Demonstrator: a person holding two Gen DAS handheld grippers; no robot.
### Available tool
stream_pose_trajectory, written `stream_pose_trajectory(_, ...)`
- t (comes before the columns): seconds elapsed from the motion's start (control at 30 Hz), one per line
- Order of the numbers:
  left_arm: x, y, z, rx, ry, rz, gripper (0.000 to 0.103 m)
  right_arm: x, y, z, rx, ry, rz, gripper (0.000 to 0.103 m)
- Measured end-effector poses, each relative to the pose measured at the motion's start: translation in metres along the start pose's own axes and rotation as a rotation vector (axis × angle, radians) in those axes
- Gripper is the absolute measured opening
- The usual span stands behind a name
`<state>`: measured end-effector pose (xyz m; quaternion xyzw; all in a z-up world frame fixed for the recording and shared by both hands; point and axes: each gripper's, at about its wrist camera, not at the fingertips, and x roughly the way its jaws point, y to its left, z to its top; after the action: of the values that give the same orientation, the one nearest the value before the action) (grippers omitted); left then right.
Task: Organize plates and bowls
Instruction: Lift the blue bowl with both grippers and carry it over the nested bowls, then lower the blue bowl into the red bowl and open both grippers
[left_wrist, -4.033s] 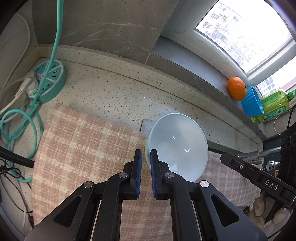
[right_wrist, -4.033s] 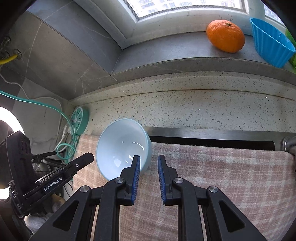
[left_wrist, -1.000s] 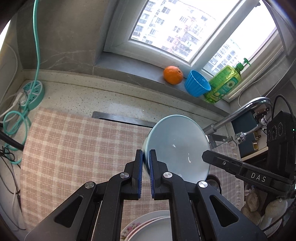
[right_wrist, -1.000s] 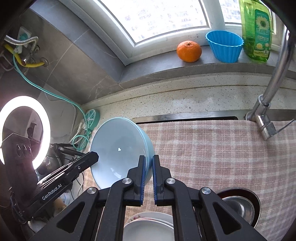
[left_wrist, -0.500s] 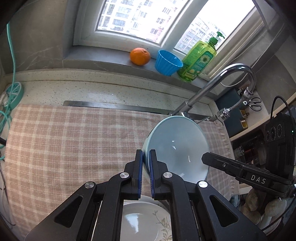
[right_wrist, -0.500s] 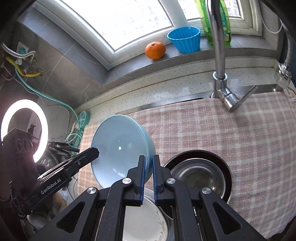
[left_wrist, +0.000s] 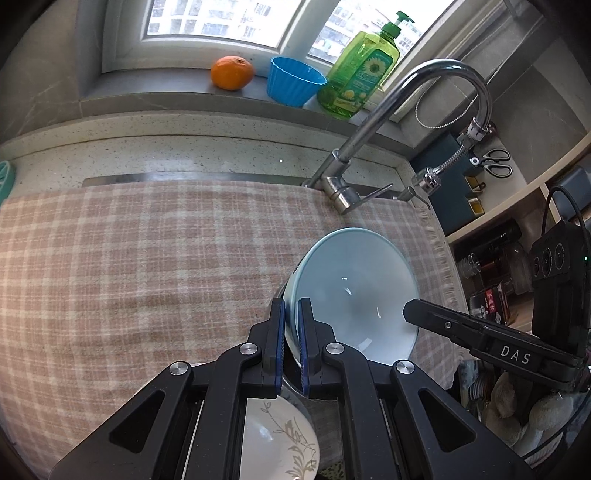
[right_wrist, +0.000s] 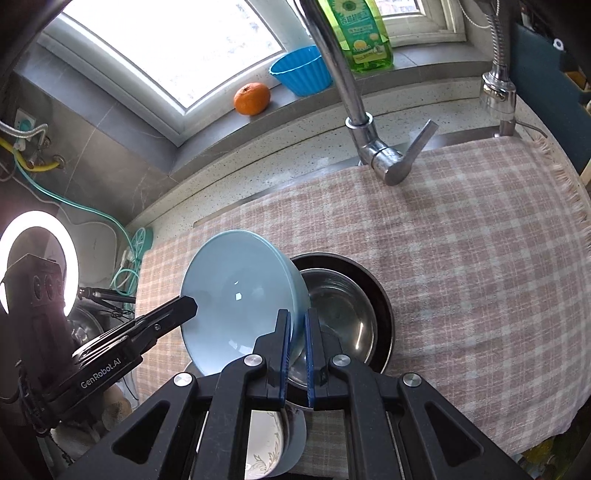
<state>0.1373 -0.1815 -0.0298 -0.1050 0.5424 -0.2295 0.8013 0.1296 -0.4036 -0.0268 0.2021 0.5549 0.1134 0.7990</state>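
Carrying pale blue glazed ceramic bowl | left gripper and right gripper pinch opposite rims | steel bowl newly beneath my jaws | stacking seems next

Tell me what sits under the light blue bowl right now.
Beside and partly under the light blue bowl, gripped by both claws, a steel bowl sits in a dark dish on the checked cloth. Whatever lies directly beneath the bowl is hidden.

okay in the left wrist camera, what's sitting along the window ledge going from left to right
orange → blue cup → green dish soap bottle
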Motion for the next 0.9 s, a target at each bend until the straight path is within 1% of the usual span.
stream_pose_trajectory(0.43, 0.024, -0.012, -0.01, 0.016, 0.048, 0.027, 0.005, 0.013, -0.027, -0.011, 0.024, 0.027, -0.037, 0.007)
stream_pose_trajectory(0.9, 0.043, -0.016, -0.016, 0.028, 0.088, 0.038, 0.005, 0.022, -0.041, -0.014, 0.034, 0.049, -0.06, 0.007)
